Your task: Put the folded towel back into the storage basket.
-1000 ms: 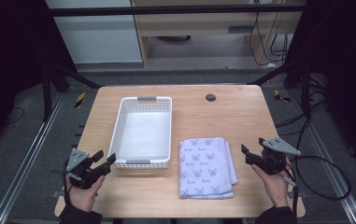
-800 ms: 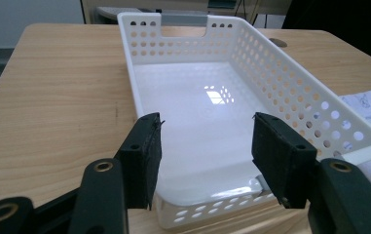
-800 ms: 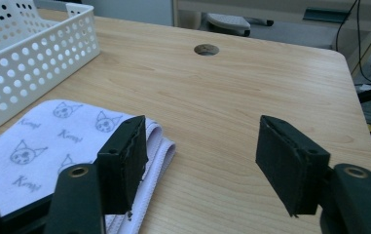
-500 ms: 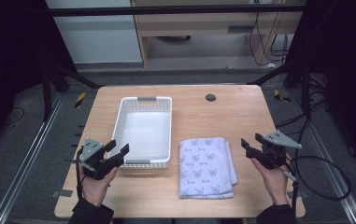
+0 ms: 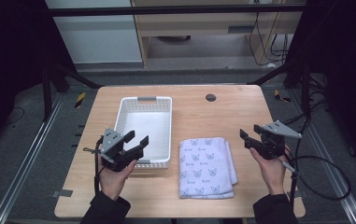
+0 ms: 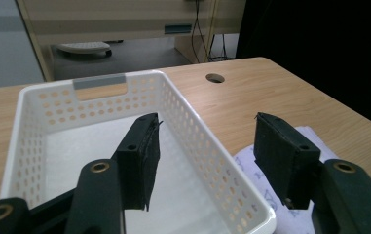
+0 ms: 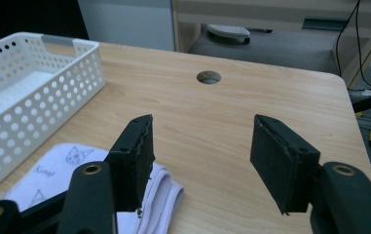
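A folded white towel (image 5: 206, 165) with a small animal print lies on the wooden table, right of a white perforated basket (image 5: 145, 103). My left gripper (image 5: 136, 139) hovers open over the basket's near end, nothing between its jaws. In the left gripper view the basket (image 6: 46, 107) spreads out ahead and the towel (image 6: 263, 183) peeks between the jaws at the right. My right gripper (image 5: 248, 136) is open too, held right of the towel and apart from it. The towel's corner (image 7: 163, 192) sits at the lower left of the right gripper view.
A round cable hole (image 5: 210, 97) lies in the table top beyond the towel. Bare table (image 5: 203, 116) stretches between basket and hole. The basket (image 7: 32, 83) stands at the left in the right gripper view. A cable (image 5: 323, 175) trails off the table's right edge.
My left gripper has moved right and forward, from the table's left edge to over the basket's near end. The right gripper has shifted only slightly. Both stay open.
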Demonstrator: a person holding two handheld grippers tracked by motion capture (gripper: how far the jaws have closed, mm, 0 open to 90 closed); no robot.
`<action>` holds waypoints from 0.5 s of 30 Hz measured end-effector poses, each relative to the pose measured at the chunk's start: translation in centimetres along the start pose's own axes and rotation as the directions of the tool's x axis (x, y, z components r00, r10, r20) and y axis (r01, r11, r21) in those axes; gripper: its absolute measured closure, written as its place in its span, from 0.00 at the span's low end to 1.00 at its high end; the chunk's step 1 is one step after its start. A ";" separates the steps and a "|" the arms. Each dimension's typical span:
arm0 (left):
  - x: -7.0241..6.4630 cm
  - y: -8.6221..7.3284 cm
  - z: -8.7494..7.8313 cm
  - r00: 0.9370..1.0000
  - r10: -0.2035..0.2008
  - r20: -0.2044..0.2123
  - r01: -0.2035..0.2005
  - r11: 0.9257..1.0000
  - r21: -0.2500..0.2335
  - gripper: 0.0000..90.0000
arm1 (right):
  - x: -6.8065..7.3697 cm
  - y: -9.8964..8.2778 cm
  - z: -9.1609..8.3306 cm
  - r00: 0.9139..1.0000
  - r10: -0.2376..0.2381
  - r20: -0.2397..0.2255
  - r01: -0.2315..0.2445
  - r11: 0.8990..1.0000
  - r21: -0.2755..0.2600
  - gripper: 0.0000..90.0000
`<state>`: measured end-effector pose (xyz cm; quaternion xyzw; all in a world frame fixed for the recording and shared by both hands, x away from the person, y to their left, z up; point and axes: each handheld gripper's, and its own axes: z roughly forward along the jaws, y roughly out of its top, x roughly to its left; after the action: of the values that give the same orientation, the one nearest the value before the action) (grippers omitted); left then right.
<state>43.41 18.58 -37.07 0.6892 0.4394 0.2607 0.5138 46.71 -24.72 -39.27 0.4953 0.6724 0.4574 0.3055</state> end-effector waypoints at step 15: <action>-3.2 -0.3 2.2 0.999 -0.020 0.050 0.020 1.000 0.000 0.44 | 1.0 1.1 1.8 0.999 0.046 -0.009 -0.046 0.999 -0.015 0.36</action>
<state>43.57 14.71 -37.83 0.6909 0.4334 0.2381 0.5273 48.35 -23.14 -38.96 0.5062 0.6586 0.4716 0.2959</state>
